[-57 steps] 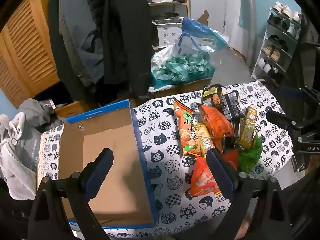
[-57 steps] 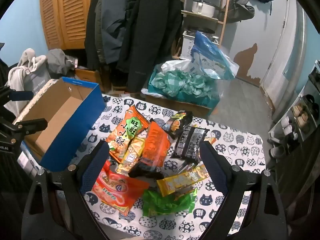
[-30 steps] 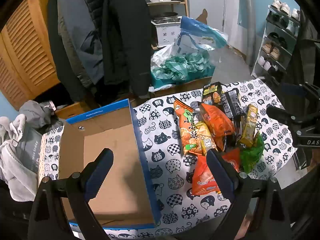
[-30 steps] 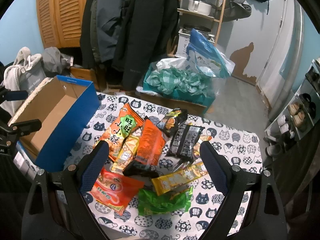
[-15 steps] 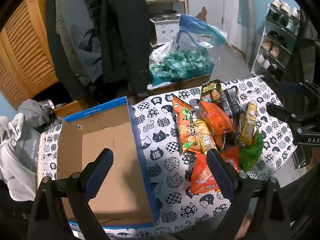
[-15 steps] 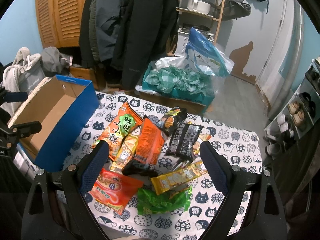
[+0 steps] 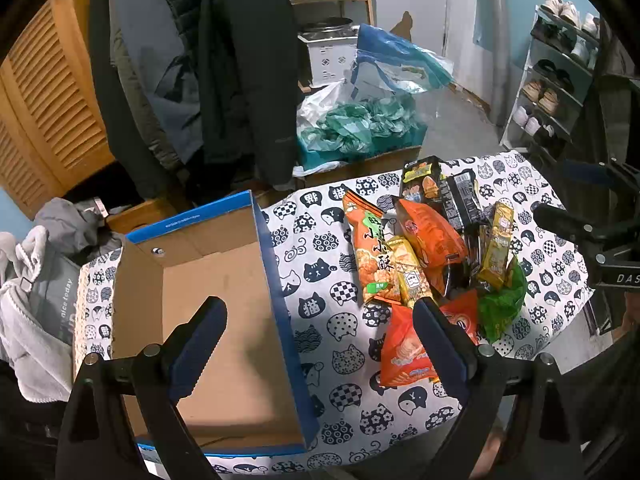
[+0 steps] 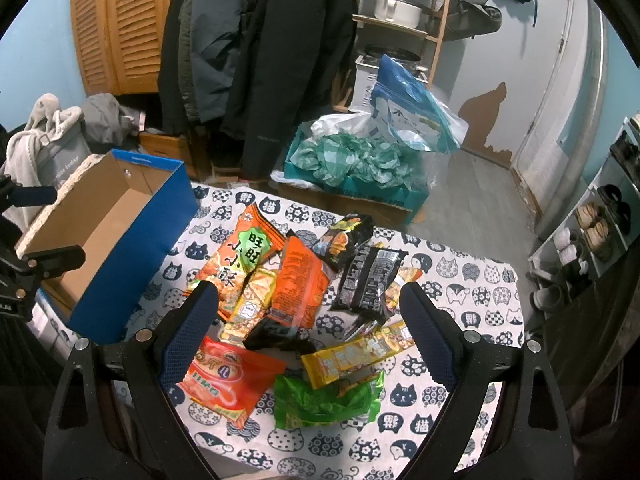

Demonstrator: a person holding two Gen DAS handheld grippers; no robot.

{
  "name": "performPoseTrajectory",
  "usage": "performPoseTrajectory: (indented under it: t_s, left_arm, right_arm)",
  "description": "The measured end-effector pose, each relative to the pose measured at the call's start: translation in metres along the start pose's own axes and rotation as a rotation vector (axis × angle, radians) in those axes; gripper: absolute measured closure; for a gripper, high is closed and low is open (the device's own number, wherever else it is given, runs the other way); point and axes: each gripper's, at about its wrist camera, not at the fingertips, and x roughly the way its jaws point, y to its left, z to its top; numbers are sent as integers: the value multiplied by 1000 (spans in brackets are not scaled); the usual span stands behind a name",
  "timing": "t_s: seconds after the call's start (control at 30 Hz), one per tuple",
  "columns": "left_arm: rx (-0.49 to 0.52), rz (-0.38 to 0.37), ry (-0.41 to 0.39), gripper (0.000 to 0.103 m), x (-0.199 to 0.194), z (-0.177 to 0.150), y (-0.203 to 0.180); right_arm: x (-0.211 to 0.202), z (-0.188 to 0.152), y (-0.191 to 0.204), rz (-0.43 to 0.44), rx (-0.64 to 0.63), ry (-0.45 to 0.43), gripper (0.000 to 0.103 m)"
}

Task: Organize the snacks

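A pile of snack packets lies on the cat-print tablecloth [image 8: 472, 280]: a large orange packet [image 8: 240, 260], an orange-red packet [image 8: 298, 284], a black packet [image 8: 370, 276], a yellow bar [image 8: 356, 354], a green bag [image 8: 326, 400] and a red-orange bag [image 8: 226, 380]. An empty blue cardboard box [image 7: 224, 320] stands at the table's left end. My left gripper [image 7: 320, 312] hovers open over the box's right wall. My right gripper [image 8: 308, 296] hangs open above the pile, holding nothing.
Dark coats [image 8: 280, 60] hang behind the table beside a louvred wooden door [image 8: 116, 28]. A box of teal bags [image 8: 352, 160] sits on the floor beyond the far edge. A shoe rack [image 7: 560, 80] stands right; grey clothing [image 7: 36, 292] lies left.
Both views have shifted only slightly; the grippers stay open above the table and no packet has moved.
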Motion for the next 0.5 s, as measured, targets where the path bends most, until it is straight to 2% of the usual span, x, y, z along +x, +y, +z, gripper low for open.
performPoseTrajectory:
  t_s: [0.5]
  left_arm:
    - [0, -3, 5, 8, 1, -5, -5]
  right_arm:
    - [1, -3, 0, -10, 1, 9, 13]
